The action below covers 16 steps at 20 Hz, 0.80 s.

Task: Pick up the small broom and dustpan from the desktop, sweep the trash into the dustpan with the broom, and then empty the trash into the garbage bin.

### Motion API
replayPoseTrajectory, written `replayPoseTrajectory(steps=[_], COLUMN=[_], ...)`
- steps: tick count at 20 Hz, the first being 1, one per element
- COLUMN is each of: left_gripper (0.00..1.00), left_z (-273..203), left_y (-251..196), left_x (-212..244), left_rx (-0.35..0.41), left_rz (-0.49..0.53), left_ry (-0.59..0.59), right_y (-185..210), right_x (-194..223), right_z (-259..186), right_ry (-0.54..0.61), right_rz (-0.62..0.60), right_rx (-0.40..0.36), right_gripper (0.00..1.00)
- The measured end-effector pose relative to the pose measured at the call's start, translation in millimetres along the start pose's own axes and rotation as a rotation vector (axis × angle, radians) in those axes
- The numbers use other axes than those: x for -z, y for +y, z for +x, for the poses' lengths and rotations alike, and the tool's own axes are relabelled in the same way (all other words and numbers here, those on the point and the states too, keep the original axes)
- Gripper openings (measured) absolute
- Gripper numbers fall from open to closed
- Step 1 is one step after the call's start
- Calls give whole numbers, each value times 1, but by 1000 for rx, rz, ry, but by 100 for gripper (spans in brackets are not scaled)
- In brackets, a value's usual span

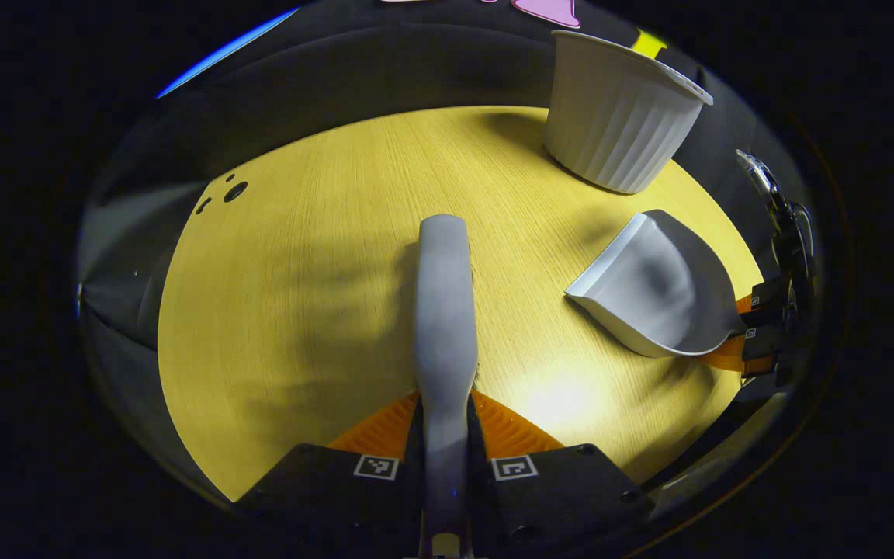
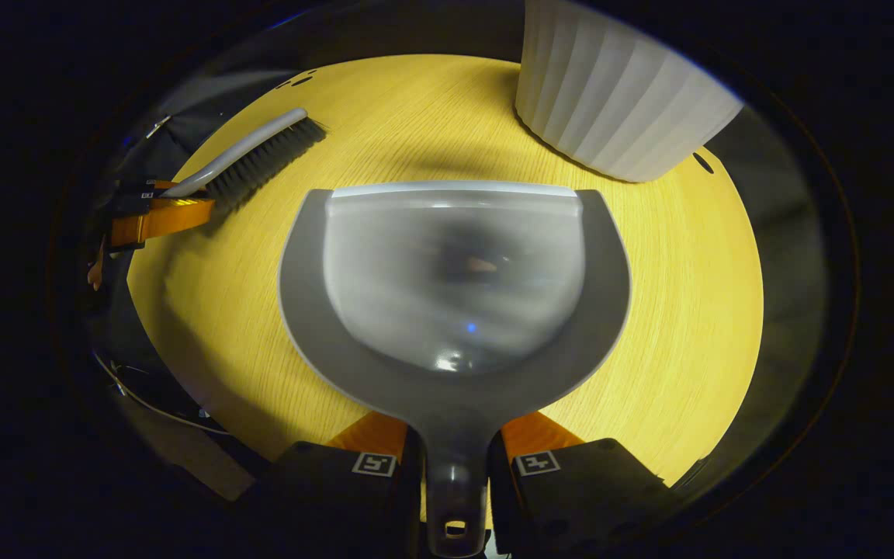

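Note:
My left gripper is shut on the grey handle of the small broom, which points straight ahead, low over the yellow wooden desktop. In the right gripper view the broom has dark bristles facing down, with the left gripper at its near end. My right gripper is shut on the handle of the grey dustpan, whose front lip points toward the white ribbed garbage bin. From the left gripper view the dustpan lies to the broom's right, the right gripper behind it.
The garbage bin stands upright at the far right of the desktop, just beyond the dustpan. Small holes mark the desktop's far left corner. Dark cloth surrounds the table edges. Open tabletop lies left of the broom.

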<state>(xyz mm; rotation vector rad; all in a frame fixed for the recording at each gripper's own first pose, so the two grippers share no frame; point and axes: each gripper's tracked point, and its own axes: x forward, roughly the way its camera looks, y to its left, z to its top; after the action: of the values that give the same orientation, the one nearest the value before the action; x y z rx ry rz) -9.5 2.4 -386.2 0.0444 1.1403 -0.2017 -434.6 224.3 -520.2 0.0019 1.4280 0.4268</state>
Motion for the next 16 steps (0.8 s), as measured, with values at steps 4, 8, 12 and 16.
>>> replayPoseTrajectory(steps=[4, 8, 12, 16], left_gripper=[30, 31, 35, 57], left_z=[5, 5, -5, -29], left_y=[2, 1, -2, 2], left_x=[7, 8, 5, -6], left_rx=[-24, -44, -52, -80], left_rz=[-1, 35, 66, 91], left_ry=[29, 26, -5, -79], right_y=[0, 0, -5, -11], right_x=[6, 12, 8, -4], right_z=[0, -6, -21, -62], right_ry=[5, 4, -43, -141], right_rz=[32, 62, 65, 99], right_rx=[-9, -25, -28, -37], right_gripper=[43, 46, 48, 53])
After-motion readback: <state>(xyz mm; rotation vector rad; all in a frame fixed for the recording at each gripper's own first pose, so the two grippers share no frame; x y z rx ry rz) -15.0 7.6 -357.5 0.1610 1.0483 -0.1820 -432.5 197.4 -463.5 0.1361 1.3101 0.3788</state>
